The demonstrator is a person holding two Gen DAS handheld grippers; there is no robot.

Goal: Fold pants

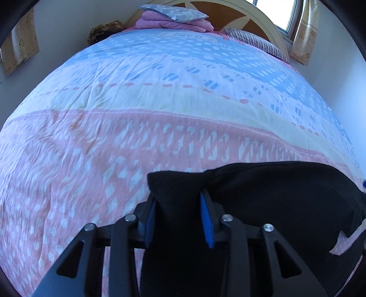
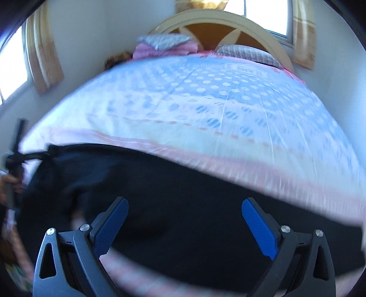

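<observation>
On a bed spread with a quilt of pink, cream and blue bands, my left gripper has its jaws clenched on a bunched fold of the black pants. The dark cloth fills the whole gap between the two blue pads, rises past their tips in a ribbed, knit-looking edge, and spreads away to the right over the pink band of the quilt. Below the jaws the same cloth runs down out of view.

My right gripper hangs above the pants with its jaws released, spread wide, nothing between them. The black cloth lies under and beyond the blue pads, a broad dark band that crosses the near end of the bed from left to right; the pads do not touch it as far as the blurred view shows. At the far left of that view my other gripper holds one end of the cloth drawn to a point.

At the head of the bed lie a folded pink blanket with a patterned pillow on top, and a striped pillow beside a curved headboard.
</observation>
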